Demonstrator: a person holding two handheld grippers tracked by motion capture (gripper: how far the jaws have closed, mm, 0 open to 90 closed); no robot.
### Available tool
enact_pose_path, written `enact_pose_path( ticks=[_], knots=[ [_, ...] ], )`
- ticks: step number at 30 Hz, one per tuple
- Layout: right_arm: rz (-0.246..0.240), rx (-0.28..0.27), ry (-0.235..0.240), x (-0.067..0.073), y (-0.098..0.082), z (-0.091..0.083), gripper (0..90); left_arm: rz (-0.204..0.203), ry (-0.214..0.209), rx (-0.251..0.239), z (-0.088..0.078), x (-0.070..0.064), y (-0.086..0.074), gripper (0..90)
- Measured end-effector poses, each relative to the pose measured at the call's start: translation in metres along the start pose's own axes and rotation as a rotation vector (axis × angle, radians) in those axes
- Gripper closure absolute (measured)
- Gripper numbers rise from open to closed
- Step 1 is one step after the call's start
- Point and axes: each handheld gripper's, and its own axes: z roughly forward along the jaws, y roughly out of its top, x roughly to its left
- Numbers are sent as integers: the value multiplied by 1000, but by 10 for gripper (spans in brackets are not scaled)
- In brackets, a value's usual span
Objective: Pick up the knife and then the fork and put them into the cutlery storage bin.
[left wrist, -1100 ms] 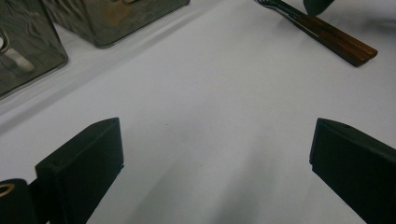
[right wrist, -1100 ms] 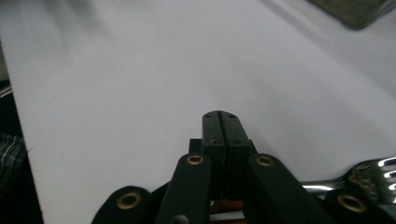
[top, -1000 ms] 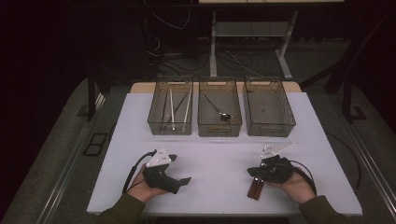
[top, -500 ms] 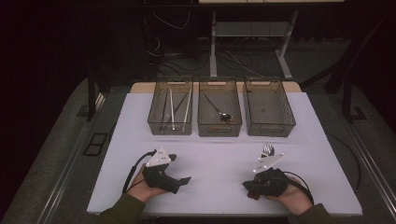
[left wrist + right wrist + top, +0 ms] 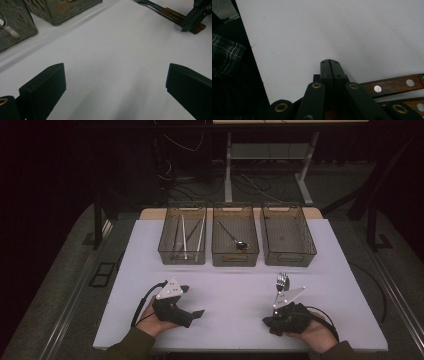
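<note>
Right gripper view: matte black right gripper jaws together beside riveted wooden handles; left gripper jaws apart.

Left hand at near left, palm cupping the left gripper, jaws spread wide, lying low and level. Right hand at near right holds the right gripper, jaws pressed fully together, nothing between them.

You've got three clear bins in a row at 12 o'clock on the white table. Left bin holds chopsticks. Middle bin holds a spoon. Right bin sits at 1 o'clock, just beside the middle one.
</note>
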Motion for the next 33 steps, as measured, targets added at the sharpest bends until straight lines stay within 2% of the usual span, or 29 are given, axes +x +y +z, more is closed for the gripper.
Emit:
enact_pose_path(
  ticks=[19, 33],
  knots=[
    [4, 24, -38, -6, -14, -14, 900, -3, 1, -1, 0, 0, 0, 15],
    [38, 48, -84, -18, -20, -24, 900, 3, -1, 0, 0, 0, 0, 15]
  ],
)
